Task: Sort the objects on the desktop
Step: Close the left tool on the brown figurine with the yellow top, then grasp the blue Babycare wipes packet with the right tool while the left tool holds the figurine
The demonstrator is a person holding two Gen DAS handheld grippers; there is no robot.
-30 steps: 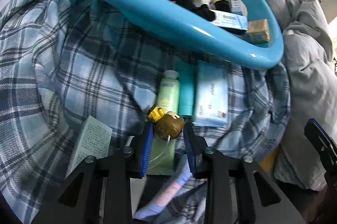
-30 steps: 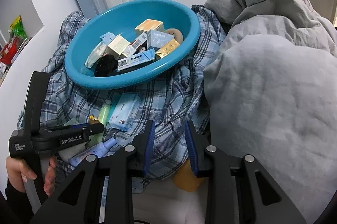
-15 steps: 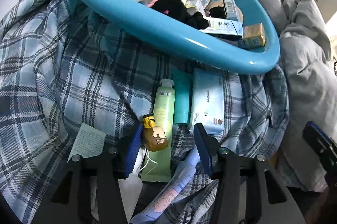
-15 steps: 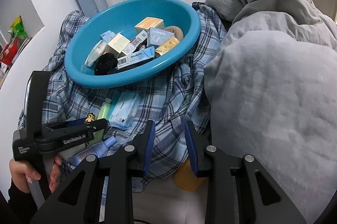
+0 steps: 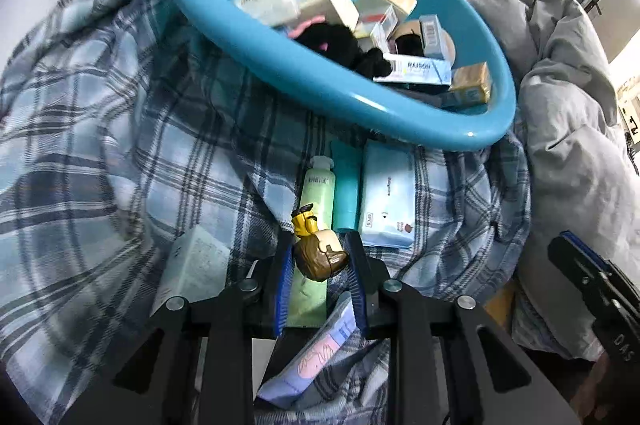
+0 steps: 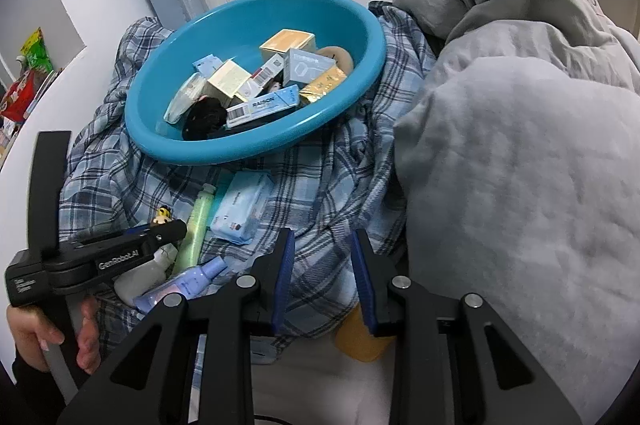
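**Left fingers pinch a small brown figurine; right fingers idle and narrow**

The left gripper [image 5: 318, 261] has just been closing, and its blue-padded fingers [image 5: 283, 279] now pinch a small brown figurine [image 5: 320, 257] with a yellow-and-black head, held just above the items below. Directly under the fingers lies a pale green bottle [image 5: 318, 185], lengthwise away from them; a lilac spray bottle [image 5: 316, 357] lies nearer, below the finger roots. Left of the fingers sits a pale printed box [image 5: 196, 263]. Just beyond the fingertips, right of the green bottle, are a teal tube [image 5: 346, 185] and a light blue tissue pack [image 5: 386, 199], side by side and touching. All rest on a blue plaid shirt [image 5: 120, 145].

The right gripper [image 6: 322, 267] hangs with its fingers nearly together, nothing between them, over the plaid shirt; an orange object [image 6: 360, 339] shows beneath the right finger. A hand [image 6: 48, 333] grips the left tool's handle.

Farther off sits a blue basin [image 5: 320, 81] holding small boxes [image 6: 244, 79] and a black fuzzy item [image 5: 336, 41]. Right of it bulks a grey duvet [image 6: 520, 145].
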